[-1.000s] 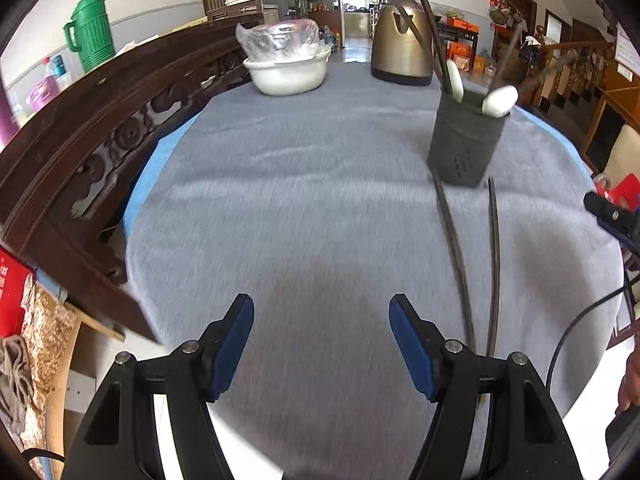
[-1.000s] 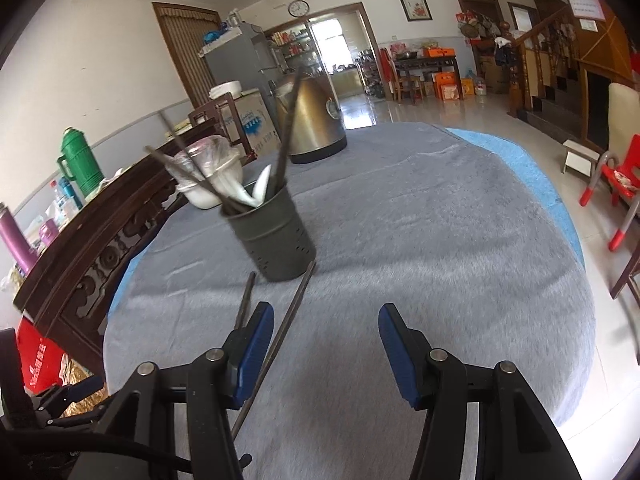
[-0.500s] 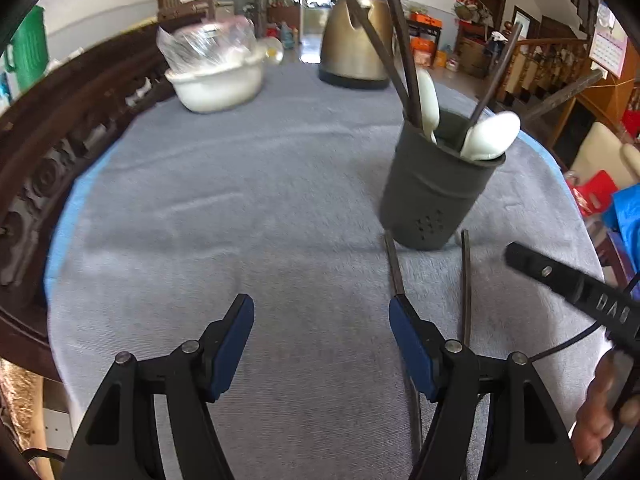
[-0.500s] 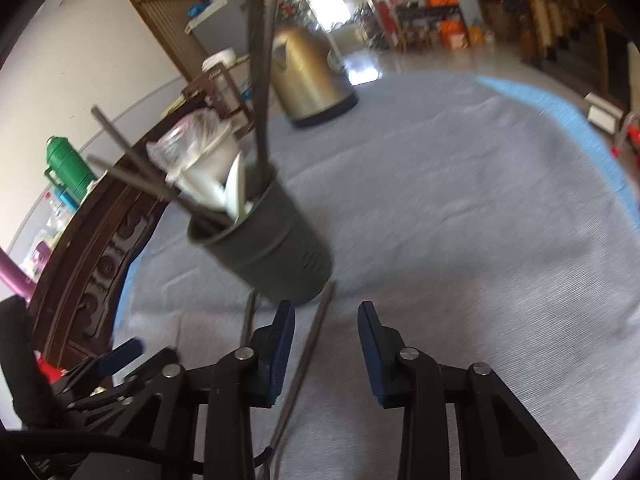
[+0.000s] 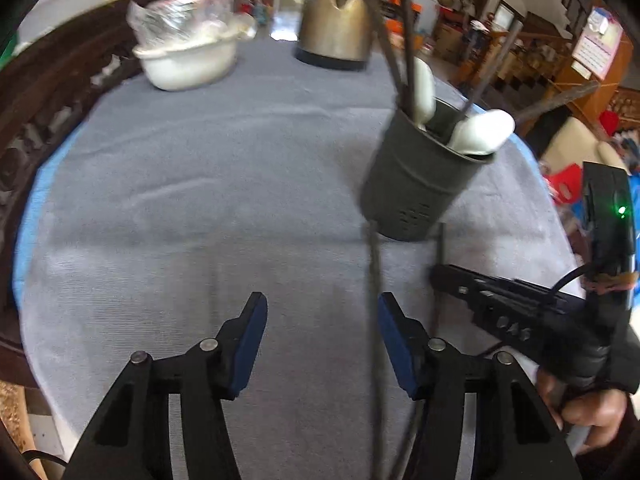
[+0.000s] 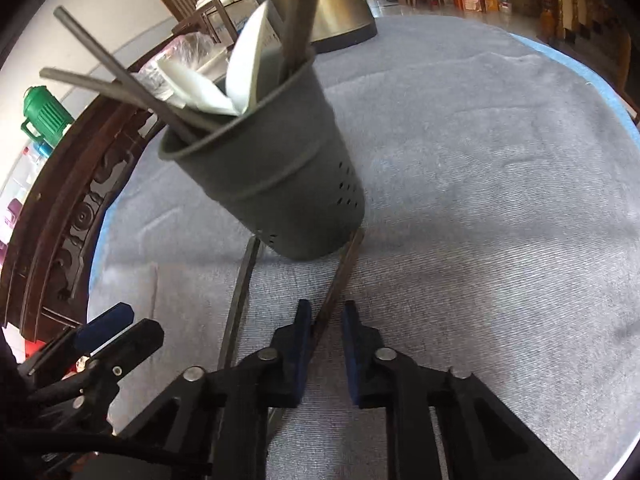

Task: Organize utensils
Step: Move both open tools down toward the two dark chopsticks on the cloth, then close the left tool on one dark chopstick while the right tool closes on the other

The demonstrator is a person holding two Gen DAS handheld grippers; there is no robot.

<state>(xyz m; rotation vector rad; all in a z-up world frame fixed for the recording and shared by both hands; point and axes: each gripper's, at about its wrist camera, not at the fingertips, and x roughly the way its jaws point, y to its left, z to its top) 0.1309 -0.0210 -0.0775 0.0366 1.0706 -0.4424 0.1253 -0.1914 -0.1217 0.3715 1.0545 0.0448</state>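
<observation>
On the grey tablecloth (image 6: pixel 500 184), left tongs (image 5: pixel 322 320) gape wide; right tongs (image 6: pixel 326 322) narrowly straddle a chopstick (image 6: pixel 340 276), ungripped.

Dark grey perforated holder (image 6: pixel 276 184), white spoons (image 6: pixel 248 68).

Home dining room — round clothed table (image 5: pixel 200 208), kettle (image 5: pixel 334 36), carved wooden chair (image 6: pixel 60 216), staircase (image 5: pixel 560 92)

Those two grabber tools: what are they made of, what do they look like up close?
Each gripper, left and right, is a black angular plastic frame with silver round pivot pins. The fingers carry flat dark-blue pads. From the left wrist view, the right tool shows a small green light, a black cable and a dark sleeve.
</observation>
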